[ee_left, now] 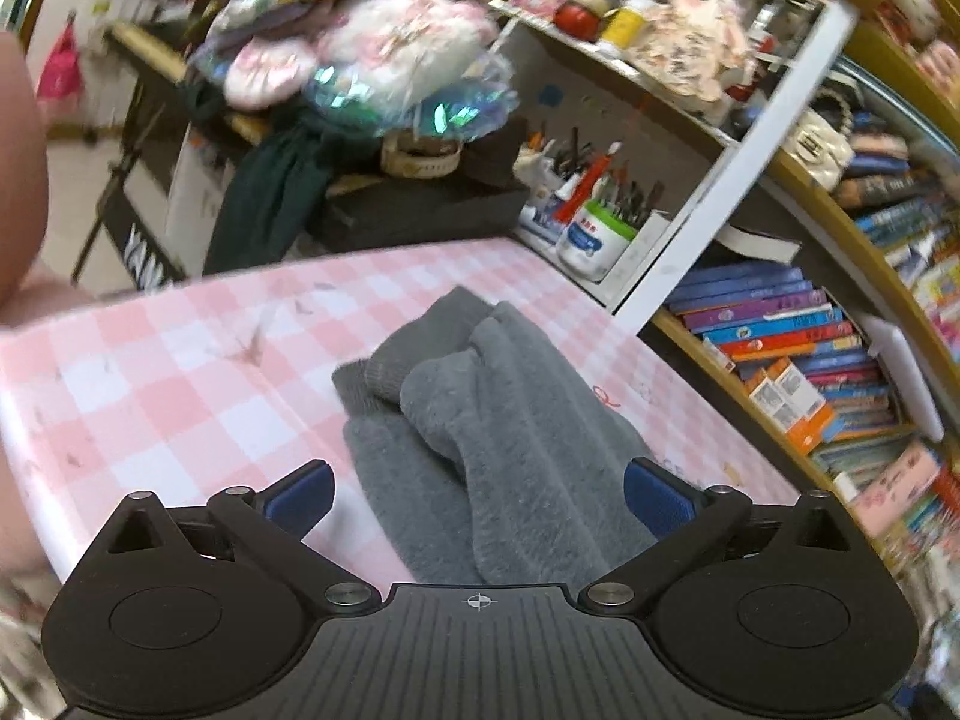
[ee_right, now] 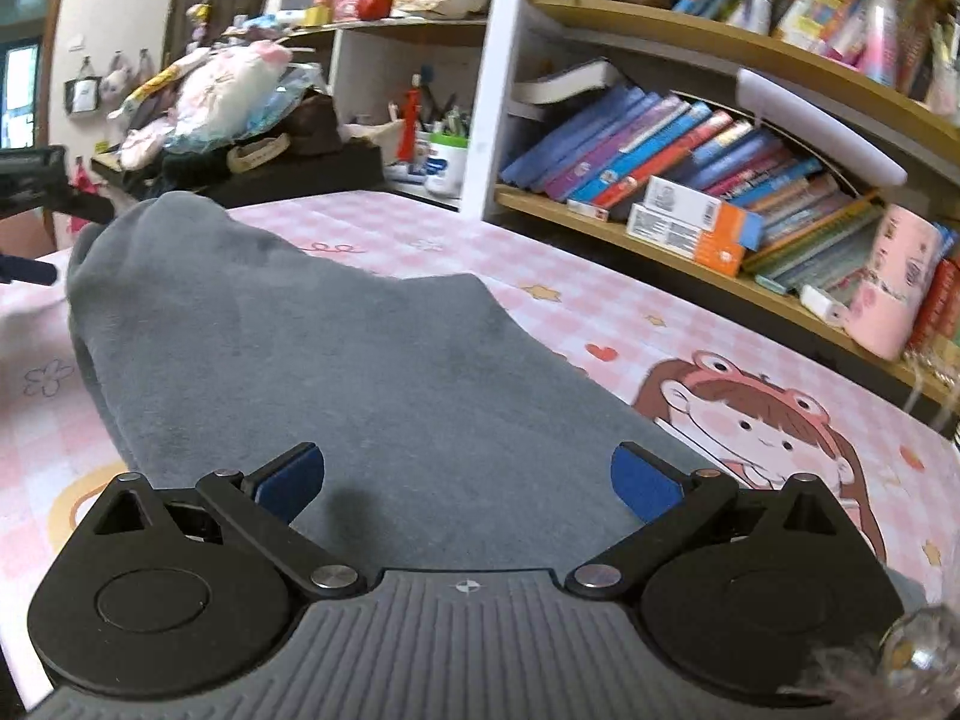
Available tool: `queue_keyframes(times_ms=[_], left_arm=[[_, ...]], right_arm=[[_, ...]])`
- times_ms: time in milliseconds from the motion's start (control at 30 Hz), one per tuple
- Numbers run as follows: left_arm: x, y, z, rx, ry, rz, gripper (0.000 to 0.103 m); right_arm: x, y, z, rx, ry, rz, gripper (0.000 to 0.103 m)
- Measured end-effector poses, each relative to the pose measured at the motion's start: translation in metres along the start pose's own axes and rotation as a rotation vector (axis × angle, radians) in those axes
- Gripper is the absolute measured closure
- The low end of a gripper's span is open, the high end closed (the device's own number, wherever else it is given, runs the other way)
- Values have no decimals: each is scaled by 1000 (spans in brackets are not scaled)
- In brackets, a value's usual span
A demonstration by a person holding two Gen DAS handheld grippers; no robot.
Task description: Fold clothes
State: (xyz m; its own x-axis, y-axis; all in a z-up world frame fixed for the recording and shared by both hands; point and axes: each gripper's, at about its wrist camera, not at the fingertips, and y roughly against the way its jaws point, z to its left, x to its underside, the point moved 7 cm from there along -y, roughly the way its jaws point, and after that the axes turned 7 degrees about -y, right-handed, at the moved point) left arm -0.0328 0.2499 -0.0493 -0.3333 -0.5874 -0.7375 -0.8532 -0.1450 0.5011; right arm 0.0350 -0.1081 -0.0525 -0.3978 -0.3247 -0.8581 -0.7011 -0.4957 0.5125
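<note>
1. Left wrist view showed the grey fleece garment (ee_left: 480,420) lying on the bench (ee_left: 180,372), which carried a pink checked cover; two narrow parts, sleeves or legs, lay bunched over each other at the far end.
2. Right wrist view showed the same garment (ee_right: 336,348) spread broadly below the camera, its far end humped up and not flat.
3. Left gripper (ee_left: 478,501) was wide open and held nothing; it stood above the garment's near portion.
4. Right gripper (ee_right: 467,483) was likewise wide open and empty, poised over the cloth; contact could not be confirmed.
5. Judgement: the fold was part done, with both grippers between grasps. The next move called for closing on an edge or on the bunched end, then carrying it over squarely, with the hump smoothed.
6. Beyond the bench stood a bookshelf (ee_right: 690,150) packed with books, and a pile of soft toys (ee_left: 360,54).
</note>
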Motion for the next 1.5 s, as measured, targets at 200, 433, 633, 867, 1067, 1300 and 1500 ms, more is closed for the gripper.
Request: queue_keyframes(times_ms=[200,433,633,867,1067,1300,1500], left_arm=[[-1,-10,8,11,91,19,12],[-2,-18,9,53,190,-2,86],[-19,20,-46,169,-52,-159,88],[-4,-6,-8,48,109,-45,71],[4,-19,9,93,225,-10,52],[5,-28,9,111,263,-16,79],[-6,-7,-13,165,143,-89,88]], right_arm=[[0,-7,9,-21,44,18,0],[0,-13,17,-30,91,31,0],[0,-13,18,-27,95,34,0],[0,-14,16,-37,80,41,0],[0,-15,16,-33,85,39,0],[1,-15,15,-37,79,42,0],[-11,-13,13,-14,0,-19,0]])
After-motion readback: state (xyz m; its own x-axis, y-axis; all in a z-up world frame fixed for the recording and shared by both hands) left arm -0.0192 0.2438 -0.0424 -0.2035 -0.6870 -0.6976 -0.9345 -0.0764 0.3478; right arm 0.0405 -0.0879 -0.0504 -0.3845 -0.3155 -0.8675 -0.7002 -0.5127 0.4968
